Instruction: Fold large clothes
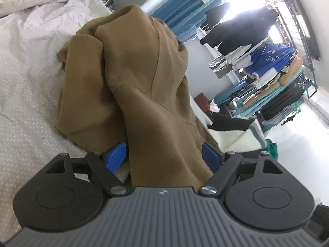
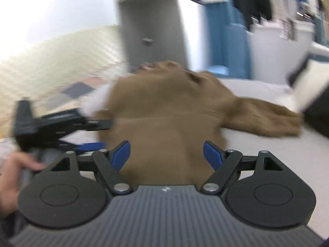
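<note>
Now the left tongs (image 1: 163, 156) stand wide, angled down, a fold of the brown coat (image 1: 131, 78) lying loose between the blue pads (image 1: 115, 156), unpinched. Likewise the right tongs (image 2: 166, 154) gape over the coat, which lies heaped mid-frame on the bed (image 1: 26, 78). A hand (image 2: 12, 177) at lower left grips the other tool. No writing is legible; the right view is blurred.
</note>
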Tool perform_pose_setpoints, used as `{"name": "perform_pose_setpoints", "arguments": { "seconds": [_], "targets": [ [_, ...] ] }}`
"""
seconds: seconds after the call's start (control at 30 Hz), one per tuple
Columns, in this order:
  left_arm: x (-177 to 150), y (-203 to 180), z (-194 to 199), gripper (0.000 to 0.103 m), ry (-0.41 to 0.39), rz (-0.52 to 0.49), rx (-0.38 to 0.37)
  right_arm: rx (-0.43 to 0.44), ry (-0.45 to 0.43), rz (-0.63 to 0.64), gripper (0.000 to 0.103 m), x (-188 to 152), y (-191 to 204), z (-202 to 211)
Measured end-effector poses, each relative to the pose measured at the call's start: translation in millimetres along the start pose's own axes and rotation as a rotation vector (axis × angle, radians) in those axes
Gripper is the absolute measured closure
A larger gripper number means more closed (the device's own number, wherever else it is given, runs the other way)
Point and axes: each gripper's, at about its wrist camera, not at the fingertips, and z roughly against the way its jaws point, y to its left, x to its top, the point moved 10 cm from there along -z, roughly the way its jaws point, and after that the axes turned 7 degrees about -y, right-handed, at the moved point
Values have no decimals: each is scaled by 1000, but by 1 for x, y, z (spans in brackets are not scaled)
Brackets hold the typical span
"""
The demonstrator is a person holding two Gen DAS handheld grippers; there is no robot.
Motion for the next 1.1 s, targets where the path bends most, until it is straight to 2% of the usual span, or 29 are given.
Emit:
{"name": "perform_pose_setpoints", "arguments": {
  "seconds": [0.1,0.27,0.37,0.47,0.5,0.57,0.6,0.63,0.73,0.9,1.1],
  "targets": [
    [-5,0,-10,19,11,-28,29,-26,79,-81,23,-17,-17,-23],
    [-14,0,-26,19,49,-19,12,64,195,-240,23,-42,-13,-64],
    [-20,-2,-32,20,55,-51,22,73,214,-204,22,-51,-4,-74],
    [-22,-8,-34,21,44,-108,32,86,232,-140,32,-58,8,-71],
    [-24,-11,-36,26,48,-120,29,83,233,-117,38,-59,11,-71],
    [-27,-13,-38,45,55,-150,50,73,229,-96,46,-60,12,-68],
    [-27,-12,-38,58,53,-169,68,68,226,-81,54,-59,14,-66],
    [-27,-12,-38,64,48,-188,84,63,220,-68,63,-58,14,-64],
    [-25,-14,-29,76,31,-193,88,79,192,-35,79,-49,22,-48],
    [-23,-29,6,84,-6,-212,53,105,144,2,80,-35,33,-21],
    [-33,-40,59,85,-19,-225,46,159,122,24,80,-27,49,26]
  ]
}}
